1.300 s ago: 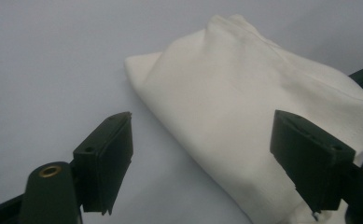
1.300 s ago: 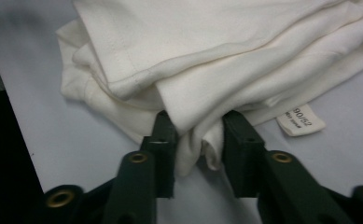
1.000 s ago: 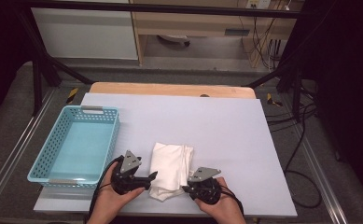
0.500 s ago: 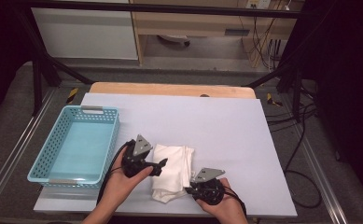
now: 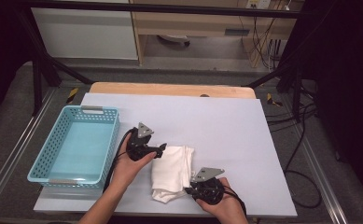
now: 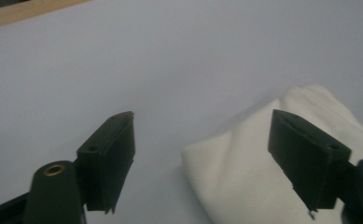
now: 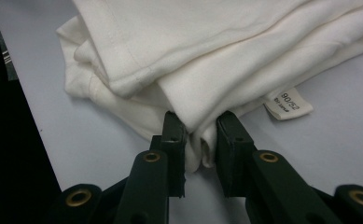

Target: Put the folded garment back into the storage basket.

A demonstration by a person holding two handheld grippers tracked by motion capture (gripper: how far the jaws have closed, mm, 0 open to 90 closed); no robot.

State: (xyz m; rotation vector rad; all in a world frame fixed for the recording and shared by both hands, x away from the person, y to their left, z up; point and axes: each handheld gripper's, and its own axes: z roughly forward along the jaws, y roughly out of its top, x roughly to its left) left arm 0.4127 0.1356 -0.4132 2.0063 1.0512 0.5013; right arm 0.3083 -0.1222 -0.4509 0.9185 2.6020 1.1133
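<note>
Cloth point(image 5: 172, 170) lay folded on the counter point(image 5: 226, 126), near the person's edge, long axis running from near to far and leaning a bit toward the person's right at the far end. Nearest in, the right claw point(image 5: 187, 190) was at the cloth's near right corner; in the right gripper view its jaws were pinched narrow on a bunched fold of the white fabric point(image 7: 202, 116), pads pressing both sides, a small sewn label point(image 7: 289, 103) lying on the counter just to the side. So that end was pinned. Farther up, the left claw point(image 5: 163, 147) sat at the cloth's far left corner, pointing across toward it; jaws stood wide and had just been closing a little, with nothing gripped. In the left gripper view the cloth's corner point(image 6: 244, 168) lay between the jaws but off toward one side, one pad over the fabric, the other over bare counter, no pressing that I could see. Key relation, as I judged it: the cloth lay ahead and to one side of the left claw, not centred, so that claw needed a short shift toward the fabric before it could bite the far corner. Left hand was the nearer one for that end. Blue basket point(image 5: 102, 140) sat well to the left of the cloth, apart from it and beyond the left hand.
</note>
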